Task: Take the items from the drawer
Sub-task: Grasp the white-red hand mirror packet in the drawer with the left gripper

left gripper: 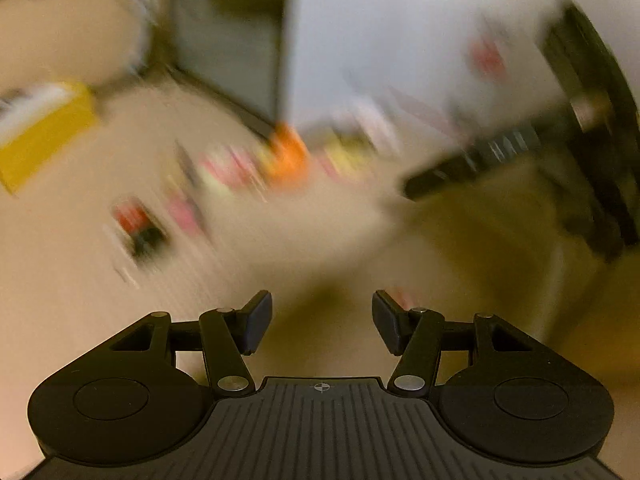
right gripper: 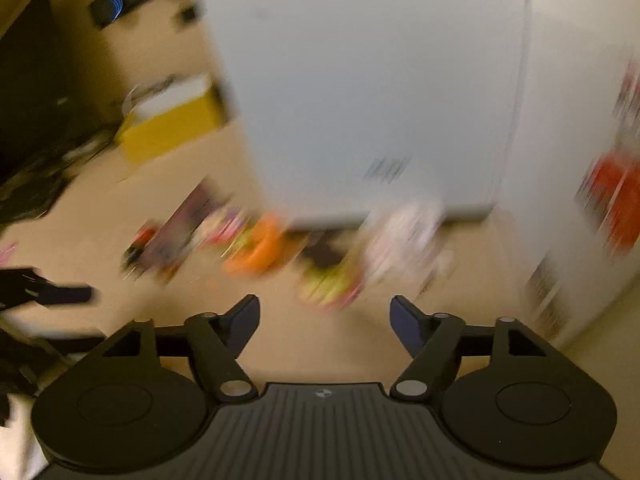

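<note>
With both views smeared, my left tool and right tool gaping empty, items ahead on the counter beside the white drawer unit: risk, blind knock.

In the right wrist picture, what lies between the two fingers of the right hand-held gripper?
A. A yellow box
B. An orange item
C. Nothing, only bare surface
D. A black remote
C: the right hand-held gripper stands open, and only the tan surface shows in the gap; the blurred orange item lies farther off.
</note>
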The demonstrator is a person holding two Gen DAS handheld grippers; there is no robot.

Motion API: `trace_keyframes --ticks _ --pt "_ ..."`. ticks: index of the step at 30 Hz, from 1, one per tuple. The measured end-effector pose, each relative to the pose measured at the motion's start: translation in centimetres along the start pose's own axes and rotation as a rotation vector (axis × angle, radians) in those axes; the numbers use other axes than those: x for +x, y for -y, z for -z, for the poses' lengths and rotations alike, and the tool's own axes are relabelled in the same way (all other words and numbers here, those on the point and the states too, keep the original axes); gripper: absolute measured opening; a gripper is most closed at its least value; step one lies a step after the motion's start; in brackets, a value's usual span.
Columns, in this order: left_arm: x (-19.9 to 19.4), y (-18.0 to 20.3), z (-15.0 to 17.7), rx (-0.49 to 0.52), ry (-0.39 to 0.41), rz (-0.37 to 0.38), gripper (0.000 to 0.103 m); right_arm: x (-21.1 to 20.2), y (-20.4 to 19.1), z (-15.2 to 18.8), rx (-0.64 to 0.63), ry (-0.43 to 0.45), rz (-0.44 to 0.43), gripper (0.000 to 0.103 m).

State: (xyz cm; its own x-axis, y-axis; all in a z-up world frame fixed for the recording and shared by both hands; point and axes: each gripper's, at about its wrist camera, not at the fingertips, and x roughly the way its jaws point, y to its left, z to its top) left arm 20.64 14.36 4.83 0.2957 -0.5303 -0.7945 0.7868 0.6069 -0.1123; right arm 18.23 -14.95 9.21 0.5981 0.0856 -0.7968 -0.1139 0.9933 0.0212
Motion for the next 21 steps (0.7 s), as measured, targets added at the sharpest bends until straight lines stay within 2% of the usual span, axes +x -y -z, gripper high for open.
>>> trace_keyframes --ticks 1,2,3,5,7,9,13,14,17,21 --pt "1.0 0.5 0.8 0.023 -0.075 0.027 0.057 0.9 -0.4 0.8 0.01 -0.059 -0.043 0.075" --pt "2.3 1.0 1.7 0.043 -0.154 0.043 0.05 1.9 -0.9 1.7 0.017 -0.121 -0.083 0.075" --pt "3.3 1.2 2.4 0.05 -0.203 0.044 0.046 3.2 -1.5 2.9 0.028 -0.192 -0.105 0.075" --pt "5.3 1.0 3.7 0.023 -0.293 0.039 0.039 6.0 -2.1 5.3 0.044 -0.321 -0.118 0.074" --pt "6.7 0.6 4.5 -0.017 -0.357 0.051 0.039 8.6 -3.2 7.4 0.051 -0.428 -0.11 0.074" --pt "7.7 0.1 4.9 -0.058 -0.393 0.053 0.039 10.8 -3.7 8.9 0.036 -0.518 -0.094 0.074" --pt "8.8 -0.1 5.3 -0.09 -0.449 0.056 0.039 13.1 -4.3 10.4 0.036 -0.625 -0.045 0.074" --pt "9.0 -0.1 5.5 -0.097 -0.468 0.07 0.039 13.4 -4.4 10.6 0.039 -0.646 -0.048 0.075" --pt "9.4 -0.4 6.0 -0.167 -0.494 0.128 0.027 14.6 -5.0 11.0 0.041 -0.702 -0.059 0.075" --pt "10.6 -1.8 6.1 -0.25 -0.533 0.187 0.026 15.8 -6.0 11.4 0.005 -0.748 -0.031 0.072"
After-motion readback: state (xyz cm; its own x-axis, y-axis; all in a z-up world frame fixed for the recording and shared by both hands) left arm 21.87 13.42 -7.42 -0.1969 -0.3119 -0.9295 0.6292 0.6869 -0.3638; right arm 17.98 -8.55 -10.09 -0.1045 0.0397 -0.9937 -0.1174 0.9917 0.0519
